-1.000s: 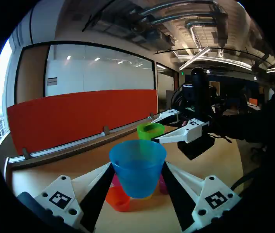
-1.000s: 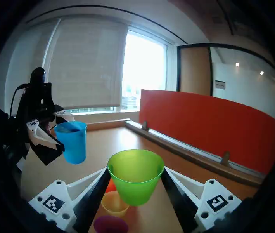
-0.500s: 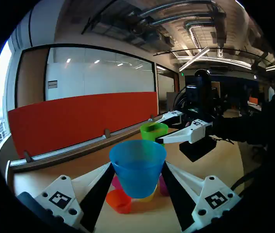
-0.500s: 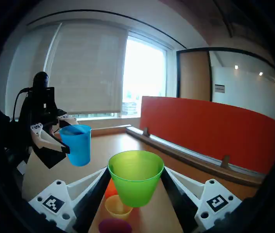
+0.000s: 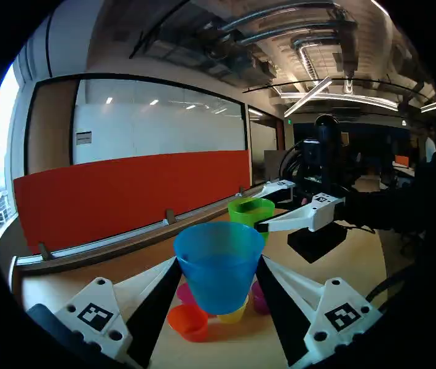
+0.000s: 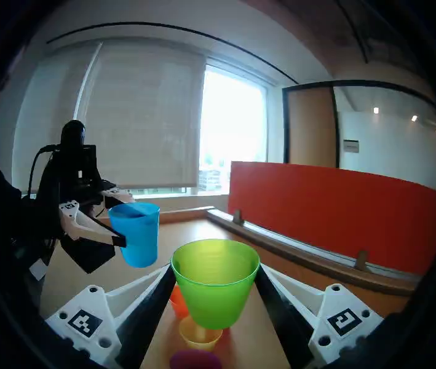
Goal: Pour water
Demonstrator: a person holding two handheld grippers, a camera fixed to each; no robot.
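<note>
no legible text, small wall notice (image 5: 83,137) too blurred to read, square markers (image 5: 95,315) carry patterns only

Views look along the left tool (image 5: 218,263) and right tool (image 6: 215,270), close above the light wooden table (image 5: 224,344). They face each other (roughly), sharing the long red partition panel (image 5: 125,190).

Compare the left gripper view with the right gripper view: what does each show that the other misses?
Left gripper view: ceiling pipes and light strips. Right gripper view: a bright window and its blind. Shared: the blue cup in the left gripper, the green cup in the right gripper, the red partition, the table, an orange cup and a yellow cup.
</note>
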